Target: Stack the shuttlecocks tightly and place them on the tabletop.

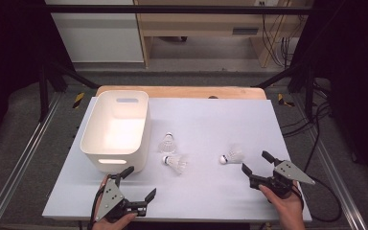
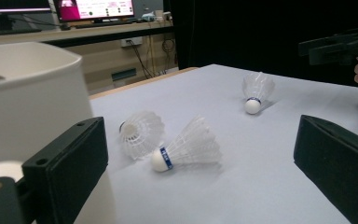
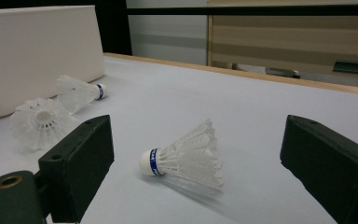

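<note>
A white table (image 1: 206,115) fills the middle of the high view. Its upper right is bare, open room. At centre left a tall white bin (image 1: 116,129) blocks that side. Just right of the bin, two shuttlecocks (image 1: 171,153) lie close together, with only a narrow gap to the bin's wall. A third shuttlecock (image 1: 232,155) lies well apart at centre right, leaving a wide clear lane between. Along the bottom edge, the left gripper (image 1: 137,182) sits near the bin's front wall; the right gripper (image 1: 258,162), jaws spread, faces the lone shuttlecock unobstructed.
</note>
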Tool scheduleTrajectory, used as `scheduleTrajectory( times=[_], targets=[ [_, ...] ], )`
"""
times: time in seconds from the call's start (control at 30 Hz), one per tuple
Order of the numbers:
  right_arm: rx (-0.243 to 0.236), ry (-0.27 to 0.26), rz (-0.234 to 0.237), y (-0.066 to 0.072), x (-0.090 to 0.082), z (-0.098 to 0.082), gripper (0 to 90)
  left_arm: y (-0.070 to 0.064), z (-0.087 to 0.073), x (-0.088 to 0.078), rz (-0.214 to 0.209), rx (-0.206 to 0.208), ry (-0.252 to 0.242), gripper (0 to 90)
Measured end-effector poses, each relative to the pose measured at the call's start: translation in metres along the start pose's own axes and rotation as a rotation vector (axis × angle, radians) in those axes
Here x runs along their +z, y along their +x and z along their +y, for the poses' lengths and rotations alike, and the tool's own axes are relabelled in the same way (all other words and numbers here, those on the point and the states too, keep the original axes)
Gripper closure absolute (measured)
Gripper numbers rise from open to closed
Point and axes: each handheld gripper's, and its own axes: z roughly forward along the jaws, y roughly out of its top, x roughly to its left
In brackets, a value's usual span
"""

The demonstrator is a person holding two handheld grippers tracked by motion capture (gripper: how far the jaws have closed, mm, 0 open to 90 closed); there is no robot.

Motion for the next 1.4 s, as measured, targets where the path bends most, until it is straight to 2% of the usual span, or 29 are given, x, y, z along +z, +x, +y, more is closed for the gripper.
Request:
scheduleTrajectory(
  times=[0.23, 0.4, 0.63, 0.83, 1.0, 1.27, 1.4],
  targets=[
    [0.006, -0.001, -0.022, 0.001, -0.001, 0.0, 10.4, -0.009, 0.023, 0.027, -0.06, 0.042, 0.01, 3.6],
    [0.003, 0.0, -0.029, -0.001, -0.001, 0.0, 10.8, -0.01, 0.031, 0.047, -0.073, 0.056, 0.029, 3.8],
    [0.005, -0.001, -0.029, -0.001, -0.001, 0.0, 10.9, -0.008, 0.034, 0.065, -0.073, 0.031, 0.063, 5.2],
    [-0.001, 0.001, -0.029, 0.0, -0.001, 0.0, 11.0, -0.009, 0.034, 0.079, -0.077, 0.044, 0.095, 5.5],
    [0.0, 0.0, -0.033, -0.001, -0.002, 0.0, 10.9, -0.01, 0.031, 0.087, -0.079, 0.029, 0.108, 5.4],
    [0.001, -0.001, -0.036, -0.001, -0.002, 0.001, 11.0, -0.013, 0.03, 0.096, -0.085, 0.039, 0.156, 5.7],
    [0.007, -0.002, -0.038, -0.002, -0.003, 0.0, 11.0, -0.016, 0.028, 0.097, -0.085, 0.067, 0.179, 6.3]
  ],
)
